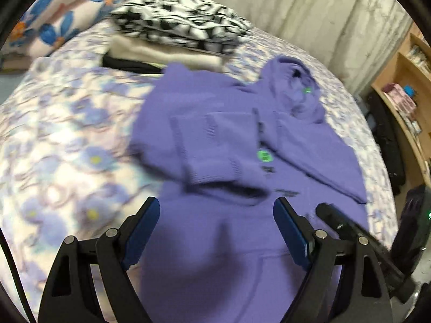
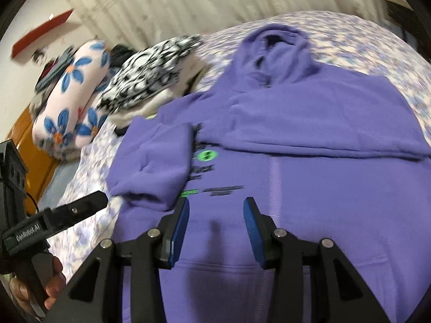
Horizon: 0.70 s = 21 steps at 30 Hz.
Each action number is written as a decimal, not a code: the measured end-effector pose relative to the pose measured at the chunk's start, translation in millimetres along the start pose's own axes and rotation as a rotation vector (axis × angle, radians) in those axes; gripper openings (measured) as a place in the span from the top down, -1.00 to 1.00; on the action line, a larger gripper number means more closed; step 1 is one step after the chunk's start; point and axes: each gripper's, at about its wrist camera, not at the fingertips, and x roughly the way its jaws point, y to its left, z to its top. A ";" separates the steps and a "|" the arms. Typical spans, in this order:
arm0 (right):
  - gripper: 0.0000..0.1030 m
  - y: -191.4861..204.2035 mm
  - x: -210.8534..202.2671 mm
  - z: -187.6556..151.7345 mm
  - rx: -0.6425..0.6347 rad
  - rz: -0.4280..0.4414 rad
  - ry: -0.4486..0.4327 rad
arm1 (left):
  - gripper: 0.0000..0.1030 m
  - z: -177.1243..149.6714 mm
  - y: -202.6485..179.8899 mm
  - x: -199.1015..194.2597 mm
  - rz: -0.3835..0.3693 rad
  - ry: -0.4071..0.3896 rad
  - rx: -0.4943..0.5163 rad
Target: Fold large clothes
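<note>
Left wrist view: left gripper (image 1: 216, 222), black frame with blue ribbed pads, jaws spread wide, nothing between them, hovering over the lower front of the purple fleece hoodie (image 1: 242, 140). Hoodie lies flat on the floral purple-and-white bedspread (image 1: 67, 134), hood toward the far edge, both sleeves folded in across the chest, ribbed cuff visible on the near one. Green round logo on the chest. Behind it, a stack of folded clothes topped by a black-and-white patterned piece (image 1: 177, 24). Blue-flower rolled blanket (image 1: 59, 18) far left. Wooden shelving (image 1: 406, 86) at right, pale curtain behind. Picture is motion-blurred.

Right wrist view: right gripper (image 2: 216, 212) jaws partly apart, empty, above the hoodie's (image 2: 309, 177) front just below the printed text. Left sleeve folds onto the chest, right sleeve lies across under the hood. Bare bedspread (image 2: 363, 27) beyond the hood and along the left side. A hand (image 2: 51, 282) holds the other gripper at lower left.
</note>
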 end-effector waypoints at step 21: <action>0.21 118.8 82.9 17.5 -0.594 -0.149 0.084 | -0.65 -16.4 58.7 4.6 0.090 0.011 -0.067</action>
